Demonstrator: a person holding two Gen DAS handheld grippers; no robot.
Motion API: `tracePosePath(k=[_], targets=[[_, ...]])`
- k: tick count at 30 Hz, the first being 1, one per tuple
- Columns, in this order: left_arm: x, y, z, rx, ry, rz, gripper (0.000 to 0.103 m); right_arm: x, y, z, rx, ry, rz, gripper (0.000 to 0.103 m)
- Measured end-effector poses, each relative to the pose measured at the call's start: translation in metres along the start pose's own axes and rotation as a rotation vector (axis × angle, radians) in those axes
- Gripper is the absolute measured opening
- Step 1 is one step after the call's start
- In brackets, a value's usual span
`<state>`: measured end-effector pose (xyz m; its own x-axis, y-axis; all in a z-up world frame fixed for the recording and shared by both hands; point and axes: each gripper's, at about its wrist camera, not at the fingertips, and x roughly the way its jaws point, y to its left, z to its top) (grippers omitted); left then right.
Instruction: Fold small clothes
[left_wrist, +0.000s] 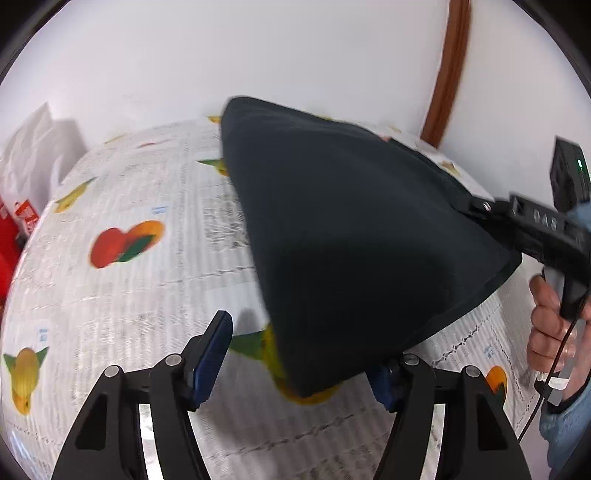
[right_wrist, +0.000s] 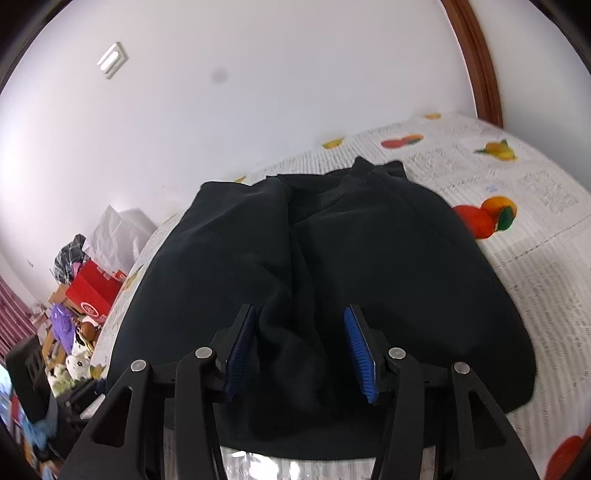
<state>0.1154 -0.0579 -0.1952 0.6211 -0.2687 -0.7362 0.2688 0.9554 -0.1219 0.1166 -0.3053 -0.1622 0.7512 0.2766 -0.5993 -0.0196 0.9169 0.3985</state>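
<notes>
A black small garment (left_wrist: 354, 236) lies on a table under a fruit-print newspaper cloth (left_wrist: 122, 280). In the left wrist view its near corner hangs between my left gripper's (left_wrist: 306, 354) wide-apart blue pads, touching neither; the right pad is partly hidden behind the cloth. My right gripper (left_wrist: 476, 206) shows there at the garment's right edge, its tips against the fabric. In the right wrist view the garment (right_wrist: 388, 258) is spread with its collar at the far end, and my right gripper (right_wrist: 301, 350) stands open over a raised fold near the hem.
A white wall stands behind the table, with a brown wooden frame (left_wrist: 447, 70) at the right. A white bag (left_wrist: 33, 155) and a red box (right_wrist: 96, 288) sit in clutter off the table's left side.
</notes>
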Motion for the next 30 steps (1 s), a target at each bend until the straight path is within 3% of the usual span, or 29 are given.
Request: tracePosePath(k=[4,5,6,7,10,14,16,19,21,23,25,27,30], targets=[[0.014,-0.011,0.011,-0.01,0.043,-0.011,0.067,0.02,0.001,0.006,0.047,0.037,0.022,0.047],[0.015,-0.015,0.013,-0.005,0.034,0.011,0.069,0.022,0.005,0.007,0.042,0.03,0.012,0.042],[0.016,-0.017,0.012,-0.002,0.036,0.02,0.069,0.025,0.01,0.009,0.024,0.032,0.009,0.023],[0.016,-0.018,0.013,0.003,0.034,0.032,0.07,0.027,0.014,0.009,0.005,0.042,0.009,0.014],[0.024,-0.016,0.017,-0.009,0.035,0.039,0.071,0.017,0.026,0.014,-0.092,-0.01,-0.024,0.008],[0.023,-0.014,0.017,-0.011,0.032,0.044,0.071,-0.04,0.01,0.028,-0.09,-0.208,0.022,0.007],[0.022,-0.014,0.017,-0.011,0.032,0.042,0.071,-0.054,-0.012,0.029,-0.047,-0.254,-0.03,0.007],[0.023,-0.016,0.018,-0.002,0.03,0.048,0.071,-0.036,-0.047,0.027,0.02,-0.137,-0.086,0.007],[0.022,-0.016,0.017,0.0,0.028,0.049,0.071,-0.021,-0.066,0.019,0.08,-0.053,-0.06,0.008],[0.019,-0.015,0.015,0.002,0.028,0.04,0.07,-0.022,-0.068,0.015,0.068,-0.062,-0.07,0.01],[0.014,-0.016,0.015,-0.001,0.016,0.007,0.069,-0.026,-0.064,0.016,0.053,-0.081,-0.087,0.018],[0.011,-0.018,0.015,0.011,-0.006,-0.038,0.069,-0.026,-0.061,0.018,0.057,-0.083,-0.083,0.019],[0.019,-0.035,0.019,0.06,0.002,-0.016,0.069,-0.022,-0.058,0.02,0.056,-0.057,-0.075,0.024]])
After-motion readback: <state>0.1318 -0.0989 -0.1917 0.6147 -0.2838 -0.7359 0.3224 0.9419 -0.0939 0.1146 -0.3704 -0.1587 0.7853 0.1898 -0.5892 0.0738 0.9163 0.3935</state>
